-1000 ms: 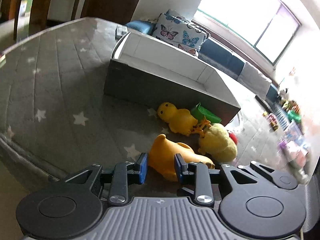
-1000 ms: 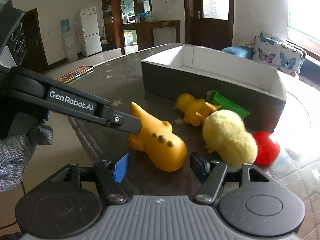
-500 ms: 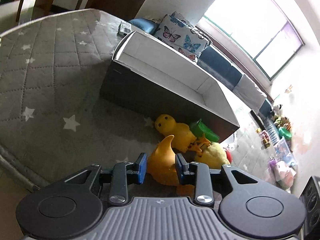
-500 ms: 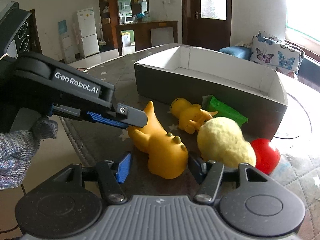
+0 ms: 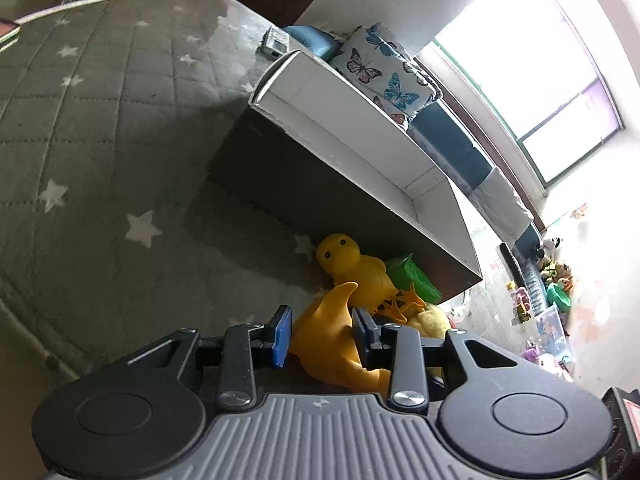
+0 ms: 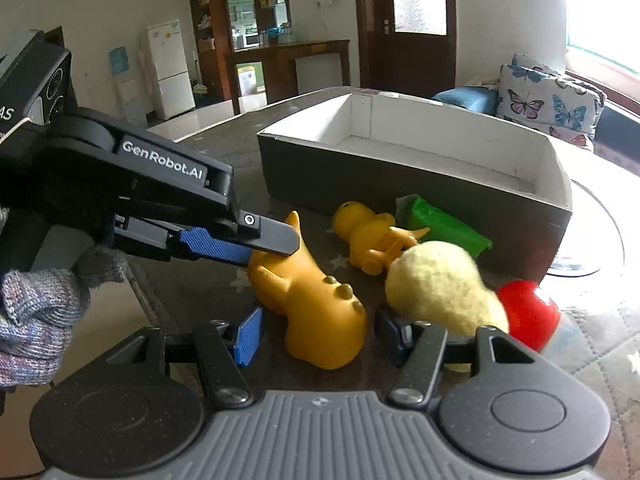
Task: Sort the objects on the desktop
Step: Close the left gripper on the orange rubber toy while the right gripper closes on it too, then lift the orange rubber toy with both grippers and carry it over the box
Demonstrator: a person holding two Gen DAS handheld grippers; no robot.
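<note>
The bench (image 5: 92, 152), with its grey quilted star cover, holds everything. On it stands the big grey box (image 6: 416, 168), white inside and bare as far as I can see. The toys all lie in a bunch just in front of its wall.

The biggest change is with the orange dinosaur toy (image 6: 316, 300). A second ago it lay flat on the bench. Now its tail end is tipped up, and its head end looks to be touching the bench. The left gripper (image 5: 322, 334) has clamped its fingers on the tail, and the blue pads (image 5: 282, 335) press both sides. I think the lift has just begun, and the box is where it should go next.

The right gripper (image 6: 320, 336) hovers close over the dinosaur's head end, its fingers apart and holding nothing. It has moved very little.

The other toys have not moved. The fuzzy yellow chick (image 6: 440, 288) sits beside the dinosaur, the yellow rubber duck (image 6: 372, 236) lies behind it, the green block (image 6: 440, 224) rests against the box, and the red ball (image 6: 526, 314) peeks out behind the chick. Four toys wait their turn.
</note>
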